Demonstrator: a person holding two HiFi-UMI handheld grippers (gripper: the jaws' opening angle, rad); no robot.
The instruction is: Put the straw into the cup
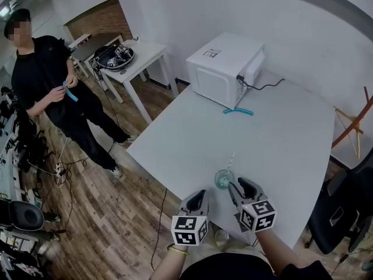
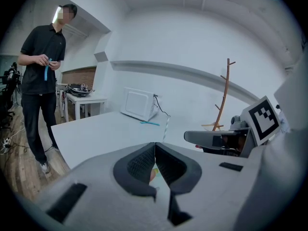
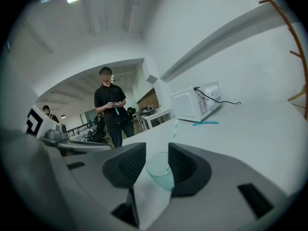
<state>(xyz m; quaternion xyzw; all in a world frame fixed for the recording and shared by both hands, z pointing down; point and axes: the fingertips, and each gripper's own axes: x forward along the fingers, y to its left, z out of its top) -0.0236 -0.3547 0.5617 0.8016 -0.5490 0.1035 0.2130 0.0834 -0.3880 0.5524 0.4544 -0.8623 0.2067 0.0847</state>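
A small clear teal cup (image 1: pixel 223 180) stands near the front edge of the white table (image 1: pixel 280 139), with a striped straw (image 1: pixel 231 161) upright in it. My right gripper (image 1: pixel 239 185) sits just behind and to the right of the cup, jaws open. In the right gripper view the cup (image 3: pixel 161 170) shows in the gap of that gripper (image 3: pixel 156 160), the straw (image 3: pixel 174 129) rising from it, and the pads do not press on it. My left gripper (image 1: pixel 201 195) is left of the cup, and its pads (image 2: pixel 144 160) meet with nothing held.
A white microwave (image 1: pixel 224 69) stands at the table's far side, with a blue strip (image 1: pixel 238 111) lying in front of it. A person in black (image 1: pixel 49 92) stands on the wooden floor to the left. A second small table (image 1: pixel 137 60) with gear on it is behind. A dark chair (image 1: pixel 341 209) is at the right.
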